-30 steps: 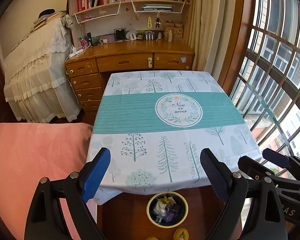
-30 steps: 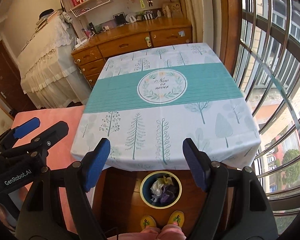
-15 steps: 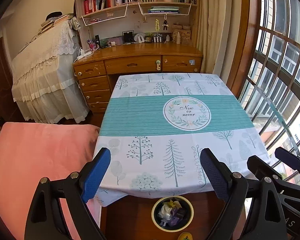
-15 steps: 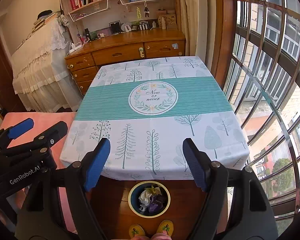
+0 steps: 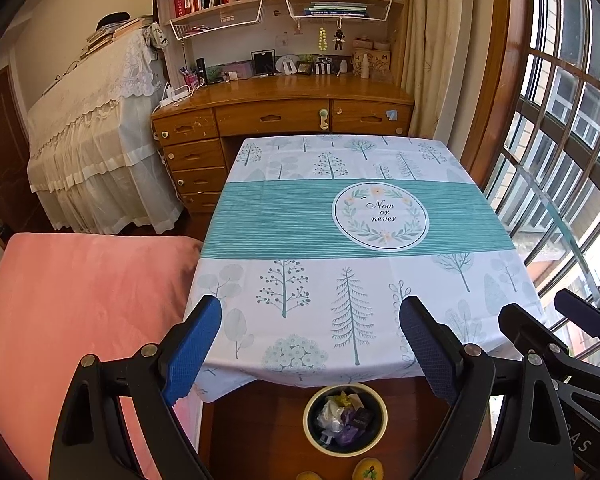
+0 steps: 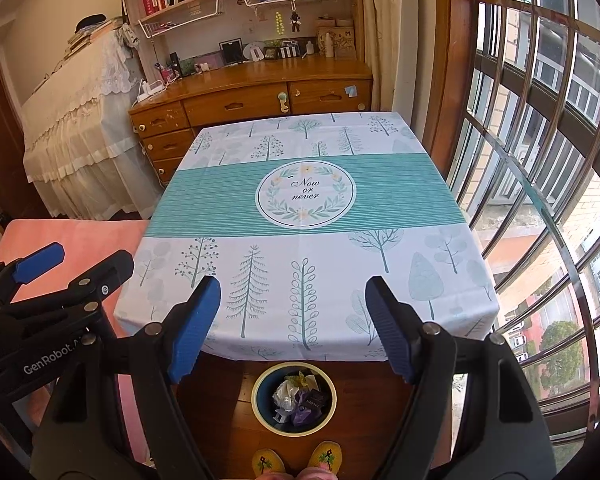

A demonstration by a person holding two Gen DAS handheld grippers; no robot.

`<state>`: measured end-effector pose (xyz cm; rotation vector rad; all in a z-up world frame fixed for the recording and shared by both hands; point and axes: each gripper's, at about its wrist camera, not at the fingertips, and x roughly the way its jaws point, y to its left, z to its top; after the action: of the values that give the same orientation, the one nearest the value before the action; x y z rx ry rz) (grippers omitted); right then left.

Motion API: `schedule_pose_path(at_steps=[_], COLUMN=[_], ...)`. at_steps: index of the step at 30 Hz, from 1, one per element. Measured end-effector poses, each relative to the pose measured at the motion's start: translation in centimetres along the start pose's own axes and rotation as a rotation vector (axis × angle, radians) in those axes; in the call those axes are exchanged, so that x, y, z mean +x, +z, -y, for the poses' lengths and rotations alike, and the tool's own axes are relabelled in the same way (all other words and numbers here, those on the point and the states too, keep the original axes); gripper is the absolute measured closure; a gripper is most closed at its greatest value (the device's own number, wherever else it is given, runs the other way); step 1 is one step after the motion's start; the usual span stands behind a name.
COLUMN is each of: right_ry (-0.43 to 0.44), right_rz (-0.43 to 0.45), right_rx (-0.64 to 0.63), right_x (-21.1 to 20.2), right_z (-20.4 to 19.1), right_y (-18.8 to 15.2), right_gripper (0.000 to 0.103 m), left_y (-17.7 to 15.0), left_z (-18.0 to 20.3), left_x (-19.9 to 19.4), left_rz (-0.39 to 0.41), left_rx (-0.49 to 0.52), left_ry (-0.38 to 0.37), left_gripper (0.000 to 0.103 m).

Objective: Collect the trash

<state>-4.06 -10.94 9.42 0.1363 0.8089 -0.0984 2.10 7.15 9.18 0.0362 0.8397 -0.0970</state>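
Note:
A round bin with a pale rim stands on the wooden floor below the table's near edge. It holds crumpled white, purple and yellow trash. My left gripper is open and empty, held above the bin and the table's near edge. My right gripper is open and empty in the same place, to the right of the left one. The table carries a tree-print cloth with a teal band.
A pink bed lies left of the table. A wooden desk with bookshelves stands behind it. A lace-covered piece of furniture stands at the back left. Barred windows run along the right. Yellow slippers show below the bin.
Both grippers have risen and tilted up: the table and bin have slid lower and farther in both views. Both stay open and empty.

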Motion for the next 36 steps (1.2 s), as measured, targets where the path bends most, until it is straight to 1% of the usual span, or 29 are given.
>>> schedule_pose_path(at_steps=[12,16,25,34,36], right_ry=[0.000,0.001,0.004,0.009,0.008], right_rz=[-0.001,-0.007,-0.014,-0.026,-0.027], right_rx=[-0.001,-0.003,-0.007,-0.024,-0.024], right_x=[0.1,0.5,0.8,1.0,0.9], right_z=[0.0,0.7,1.4,2.0,1.9], right_y=[0.0,-0.6,-0.9,-1.5,-1.4], right_gripper=[0.030,0.030,0.030,0.030,0.030], left_y=[-0.6,-1.3,-1.4,-3.7,-3.5], left_z=[0.2,0.2,0.1,-0.1,0.0], left_x=[0.0,0.0,0.0,0.0,0.2], left_rz=[0.000,-0.007,-0.010,-0.031,-0.040], left_rx=[0.000,-0.001,-0.001,-0.017,-0.020], left_ry=[0.003,0.007,0.004,0.006,0.004], left_gripper=[0.011,0.011,0.011,0.011,0.011])
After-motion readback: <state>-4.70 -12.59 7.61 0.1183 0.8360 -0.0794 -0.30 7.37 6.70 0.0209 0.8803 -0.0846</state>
